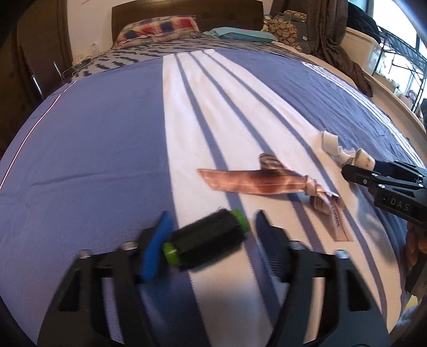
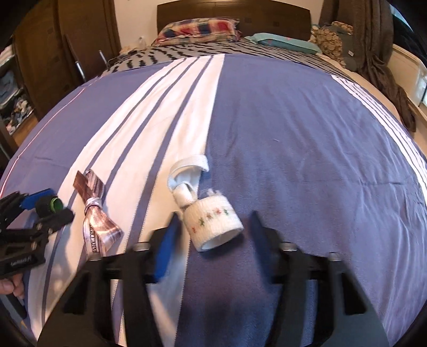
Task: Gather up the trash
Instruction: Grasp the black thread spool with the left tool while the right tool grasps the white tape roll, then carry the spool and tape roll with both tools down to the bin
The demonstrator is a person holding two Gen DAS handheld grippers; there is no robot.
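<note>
A black roller with green ends (image 1: 205,237) lies on the bedspread between the fingers of my left gripper (image 1: 210,227), which is open around it; it also shows in the right wrist view (image 2: 49,205). A white bandage roll with small coloured marks (image 2: 216,227) and a loose unwound tail (image 2: 186,173) lies between the fingers of my right gripper (image 2: 213,229), which is open. The roll shows in the left wrist view (image 1: 360,158) at the right gripper's tips. A brown knotted ribbon (image 1: 256,181) lies between the two grippers, also seen in the right wrist view (image 2: 93,205).
The blue and white striped bedspread (image 2: 293,120) covers a wide bed. Pillows (image 2: 197,29) and a dark headboard (image 2: 280,16) are at the far end. A wardrobe (image 2: 40,66) stands on the left, a metal rack (image 1: 400,53) and window on the right.
</note>
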